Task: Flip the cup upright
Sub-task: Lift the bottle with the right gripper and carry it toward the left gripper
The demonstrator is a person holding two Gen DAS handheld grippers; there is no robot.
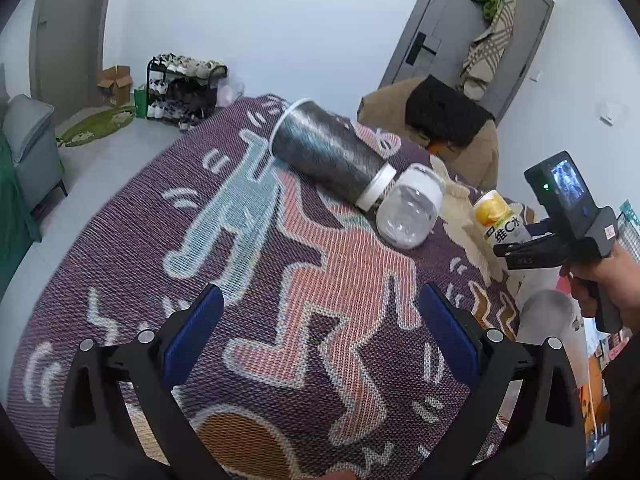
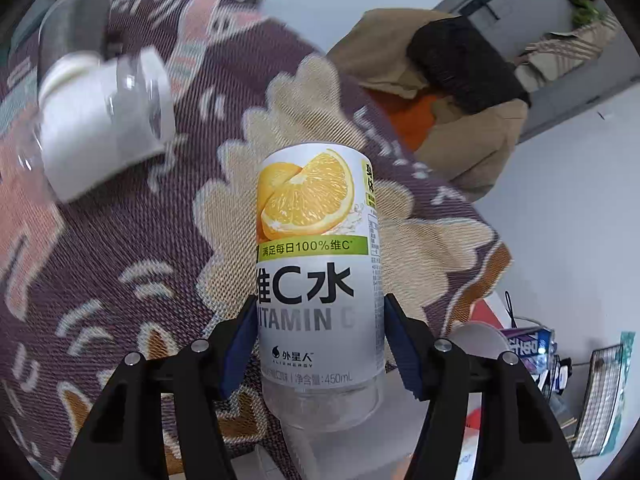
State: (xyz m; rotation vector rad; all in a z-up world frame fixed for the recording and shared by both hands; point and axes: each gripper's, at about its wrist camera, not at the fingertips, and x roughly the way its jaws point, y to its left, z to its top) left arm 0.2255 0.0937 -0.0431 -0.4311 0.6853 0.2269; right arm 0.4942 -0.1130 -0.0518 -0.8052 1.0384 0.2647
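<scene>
A dark cup point(image 1: 328, 152) with a white rim lies on its side at the far middle of the patterned cloth point(image 1: 280, 264), its wide mouth pointing far left. Against its narrow end rests a clear jar point(image 1: 408, 208) with a white lid, also on its side; in the right wrist view the jar point(image 2: 100, 120) is blurred at upper left. My left gripper point(image 1: 320, 320) hovers open over the cloth, well short of the cup, holding nothing. My right gripper point(image 2: 320, 312) is shut on a vitamin C bottle point(image 2: 316, 248) with an orange-slice label. From the left wrist view, that bottle point(image 1: 496, 216) tilts at the table's right edge.
A tan coat with a dark collar point(image 1: 444, 116) is draped over a chair beyond the table. A grey door point(image 1: 460, 32) stands behind it. A shoe rack point(image 1: 180, 84), a cardboard box point(image 1: 116, 84) and a grey armchair point(image 1: 28, 140) stand on the floor at left.
</scene>
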